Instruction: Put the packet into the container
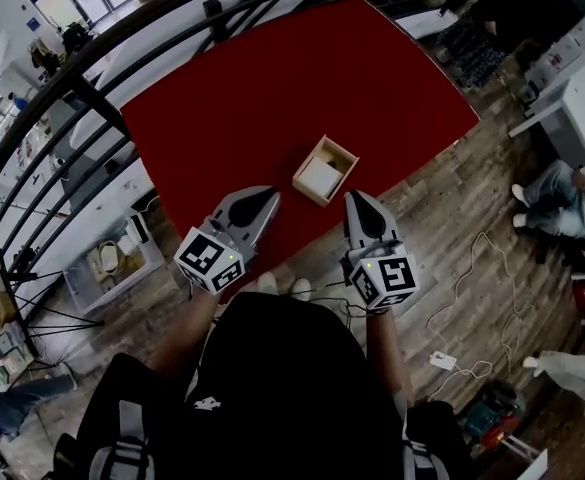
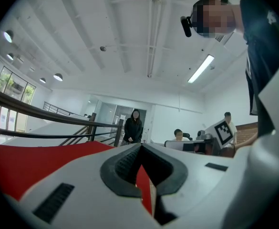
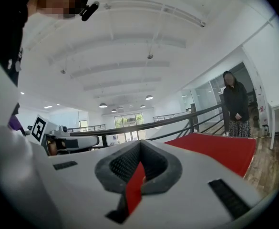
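Note:
A small open wooden container (image 1: 308,190) stands on the red table (image 1: 272,88) near its front edge. A white packet (image 1: 320,176) lies inside it. My left gripper (image 1: 272,194) hovers just left of the container, its jaws shut with nothing between them. My right gripper (image 1: 355,199) hovers just right of it, also shut and empty. In the left gripper view the left gripper (image 2: 140,147) has its pads together, with red table showing under them. The right gripper view shows the right gripper (image 3: 140,145) closed at the tips in the same way.
A black railing (image 1: 92,98) curves round the table's far and left sides. A person (image 1: 502,8) stands beyond the far right corner and another (image 1: 562,203) sits at the right. Cables and a power brick (image 1: 442,360) lie on the wooden floor.

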Demonstrator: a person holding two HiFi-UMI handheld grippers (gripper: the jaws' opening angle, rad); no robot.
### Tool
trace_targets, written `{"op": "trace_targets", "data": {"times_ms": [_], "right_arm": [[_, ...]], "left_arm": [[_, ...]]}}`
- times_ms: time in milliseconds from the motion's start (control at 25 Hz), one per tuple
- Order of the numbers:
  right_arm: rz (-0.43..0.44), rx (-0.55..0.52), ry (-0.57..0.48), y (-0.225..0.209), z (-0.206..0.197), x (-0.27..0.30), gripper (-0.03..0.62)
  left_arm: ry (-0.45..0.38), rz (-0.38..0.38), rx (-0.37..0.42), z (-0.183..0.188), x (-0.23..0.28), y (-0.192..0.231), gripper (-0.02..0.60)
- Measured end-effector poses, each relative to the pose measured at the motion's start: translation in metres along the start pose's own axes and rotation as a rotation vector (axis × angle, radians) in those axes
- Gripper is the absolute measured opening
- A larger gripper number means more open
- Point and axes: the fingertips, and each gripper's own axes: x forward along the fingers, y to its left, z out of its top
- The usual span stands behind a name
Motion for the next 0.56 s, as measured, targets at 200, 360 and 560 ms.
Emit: {"op": "trace_targets", "data": {"times_ms": [200,360,560], "right_arm": [[0.008,-0.007,0.006,0.0057,-0.0013,0.0016,0.02],[0.012,-0.011,0.011,0.0057,-0.002,0.0028,0.02],[0.018,-0.01,0.018,0.0091,-0.0013,0.0018,0.02]], "left_arm": [[-0.002,0.008,0.002,0.0063,-0.0019,0.0022,0.008],[-0.016,0.002,0.003,0.0041,-0.0001,0.0052,0.008],[-0.021,0.005,0.008,0.0087,-0.0019,0.0042,0.008]]}}
